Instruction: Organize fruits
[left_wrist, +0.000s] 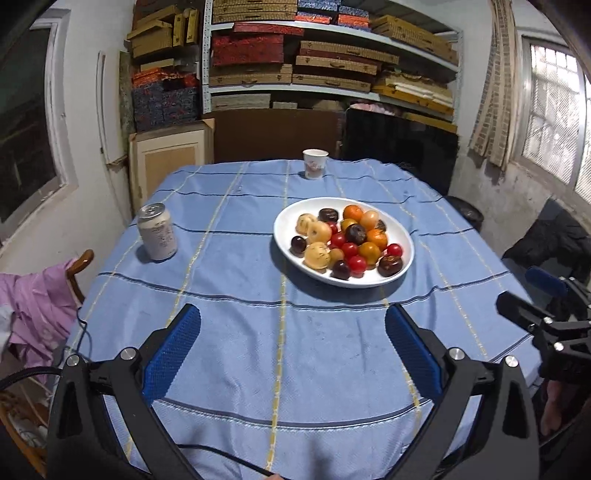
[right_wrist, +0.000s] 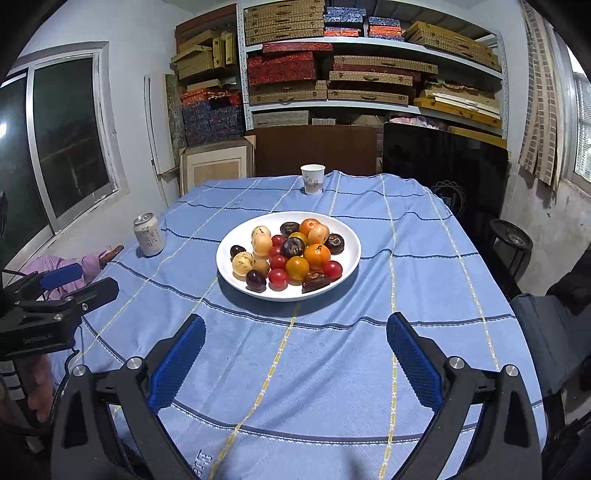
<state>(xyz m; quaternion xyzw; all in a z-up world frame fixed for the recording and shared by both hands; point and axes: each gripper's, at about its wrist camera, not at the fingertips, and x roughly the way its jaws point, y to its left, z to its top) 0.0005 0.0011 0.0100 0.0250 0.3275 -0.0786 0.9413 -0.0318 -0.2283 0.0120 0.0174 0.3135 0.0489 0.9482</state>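
Tablecloth (left_wrist: 236, 332), blue with pale stripes, fills my view under both claws. On it, past the middle, a white plate (left_wrist: 291, 216) carries the fruits (left_wrist: 347, 240): pale yellow, orange, red and dark purple pieces heaped together. A drinks can (left_wrist: 157, 232) stands well apart to its left, and a paper cup (left_wrist: 314, 164) stands near the far edge. My left gripper (left_wrist: 291, 325) hangs over bare cloth, fingers spread wide, holding nothing. My right gripper (right_wrist: 295, 332) hangs likewise, jaws apart and empty.

Left gripper (left_wrist: 291, 321) and right gripper (right_wrist: 295, 328) side by side, jaws spread wide, nothing held.
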